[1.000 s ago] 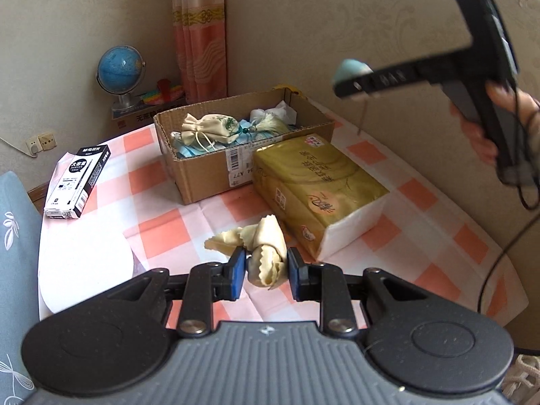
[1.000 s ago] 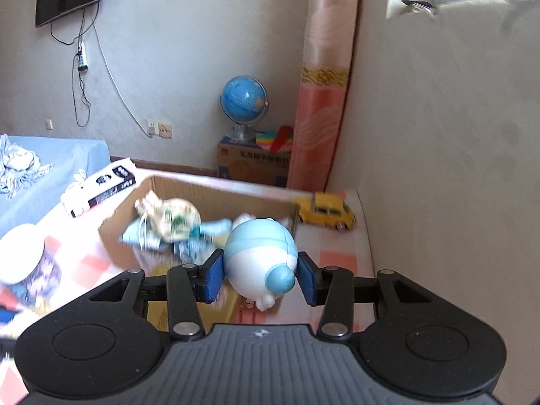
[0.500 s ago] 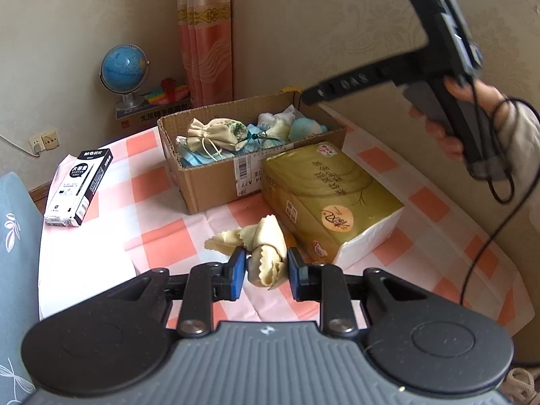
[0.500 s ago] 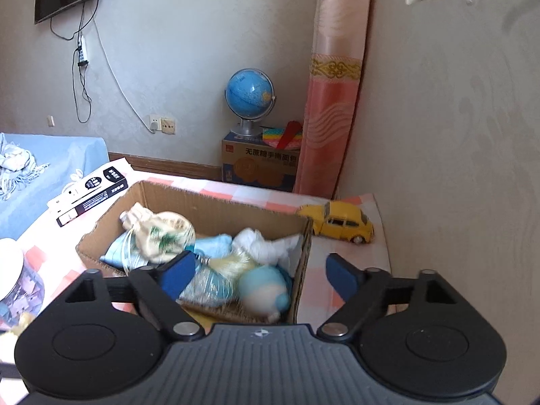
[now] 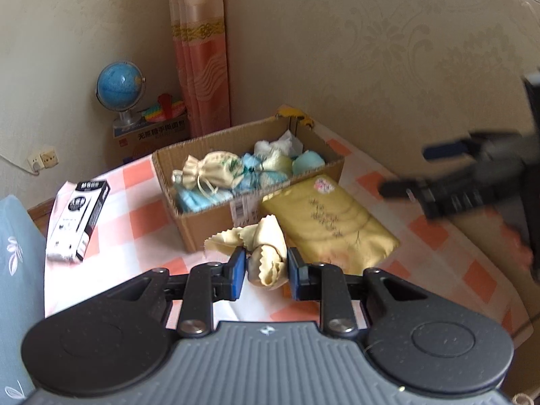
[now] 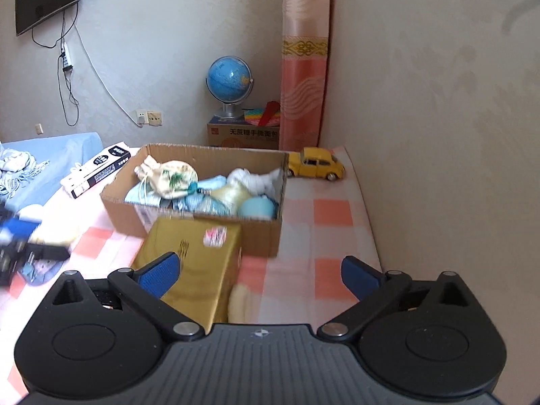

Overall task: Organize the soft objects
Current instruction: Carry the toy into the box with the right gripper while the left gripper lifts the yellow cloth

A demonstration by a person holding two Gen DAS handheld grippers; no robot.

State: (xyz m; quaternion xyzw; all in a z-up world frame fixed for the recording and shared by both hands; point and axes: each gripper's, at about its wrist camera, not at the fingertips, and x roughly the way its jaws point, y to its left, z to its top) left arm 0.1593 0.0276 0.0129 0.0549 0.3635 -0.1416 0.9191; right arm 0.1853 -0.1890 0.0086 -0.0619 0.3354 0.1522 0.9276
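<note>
Checked pink-and-white tablecloth [image 6: 329,212] spread over the table, hard against the wall on the right. Open cardboard box [image 5: 216,217] near the far corner, filled with soft things: cream drawstring pouch [image 5: 211,172], pale blue cloths, white wad, round pale-blue soft toy [image 6: 256,207] against its near right wall. Gold tissue pack [image 5: 332,222] lying just in front of the box, touching or nearly touching its front wall, directly between the right gripper and the box. Blue globe [image 6: 229,79] on a printed carton beyond the table, beside a pink curtain. Black-and-white carton [image 5: 77,216] flat on the cloth, left of the box. Yellow toy car [image 6: 315,163] on the table just right of the box's far corner.

Left gripper [image 5: 265,268] clamped on a crumpled cream cloth [image 5: 266,248] with scalloped edges, raised in front of the box's near wall. Right gripper [image 6: 260,275] with jaws opening wide, nothing between the pads, above the tissue pack and the tablecloth; blurred at the right edge of the left view.
</note>
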